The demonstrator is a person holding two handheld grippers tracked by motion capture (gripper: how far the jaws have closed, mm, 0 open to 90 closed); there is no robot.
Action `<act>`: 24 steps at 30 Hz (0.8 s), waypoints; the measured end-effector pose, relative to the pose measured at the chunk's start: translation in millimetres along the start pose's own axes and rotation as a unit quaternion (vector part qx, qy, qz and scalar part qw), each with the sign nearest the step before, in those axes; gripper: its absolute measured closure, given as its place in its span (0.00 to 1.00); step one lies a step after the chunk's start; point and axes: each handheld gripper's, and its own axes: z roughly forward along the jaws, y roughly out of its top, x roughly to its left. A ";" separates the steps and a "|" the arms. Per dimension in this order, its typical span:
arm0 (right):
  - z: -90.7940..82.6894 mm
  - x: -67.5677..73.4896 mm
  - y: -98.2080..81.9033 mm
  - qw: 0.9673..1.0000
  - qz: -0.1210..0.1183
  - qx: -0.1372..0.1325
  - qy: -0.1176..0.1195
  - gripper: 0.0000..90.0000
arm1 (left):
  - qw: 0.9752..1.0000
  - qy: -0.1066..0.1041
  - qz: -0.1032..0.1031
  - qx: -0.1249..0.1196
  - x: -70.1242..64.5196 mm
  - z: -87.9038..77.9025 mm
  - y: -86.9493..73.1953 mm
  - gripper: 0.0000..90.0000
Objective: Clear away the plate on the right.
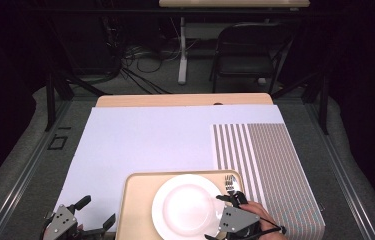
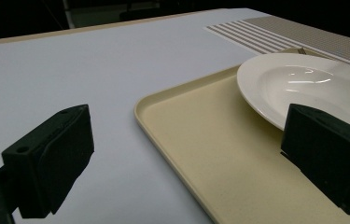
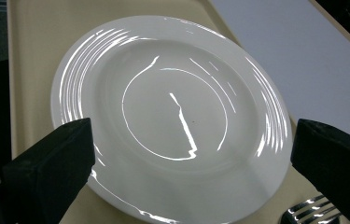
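A white plate (image 1: 187,207) lies on a beige tray (image 1: 135,181) at the near edge of the table. A metal fork (image 1: 230,183) rests on the tray just right of the plate. My right gripper (image 1: 216,217), held in a hand, hovers over the plate's right side with its jaws wide apart and nothing between them. In the right gripper view the plate (image 3: 172,116) spans the gap between the jaws, and the fork tines (image 3: 310,210) show at the bottom right. My left gripper (image 1: 96,211) stands open at the tray's left edge (image 2: 163,126), with the plate (image 2: 303,84) beyond its right jaw.
A white sheet (image 1: 140,140) covers most of the table, with a striped placemat (image 1: 270,160) on the right. Beyond the far wooden edge stand a black folding chair (image 1: 250,50) and a table leg with loose cables on the floor.
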 end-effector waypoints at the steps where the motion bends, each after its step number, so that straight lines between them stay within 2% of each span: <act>1: -1.4 -1.2 -1.0 1.000 0.009 -0.002 -0.004 0.00 | 1.000 0.000 0.000 0.000 0.0 0.0 0.0 0.03; 3: -4.9 -4.7 -2.8 1.000 0.021 -0.009 -0.018 0.00 | 1.000 0.000 -0.001 0.001 0.0 0.0 0.0 0.03; 6: -9.9 -10.9 -6.2 0.998 0.045 -0.022 -0.025 0.00 | 1.000 0.001 0.001 0.000 0.1 0.0 0.0 0.03; 13: -23.7 -22.5 -17.7 0.995 0.073 -0.030 -0.055 0.00 | 1.000 0.001 -0.001 -0.001 0.3 -0.1 -0.2 0.03; 15: -27.7 -25.4 -21.8 0.994 0.080 -0.033 -0.072 0.00 | 1.000 0.001 -0.001 0.000 0.2 0.0 -0.1 0.03; 24: -44.8 -39.8 -42.1 0.986 0.116 -0.032 -0.116 0.00 | 1.000 0.001 -0.002 -0.003 -0.1 -0.5 0.0 0.03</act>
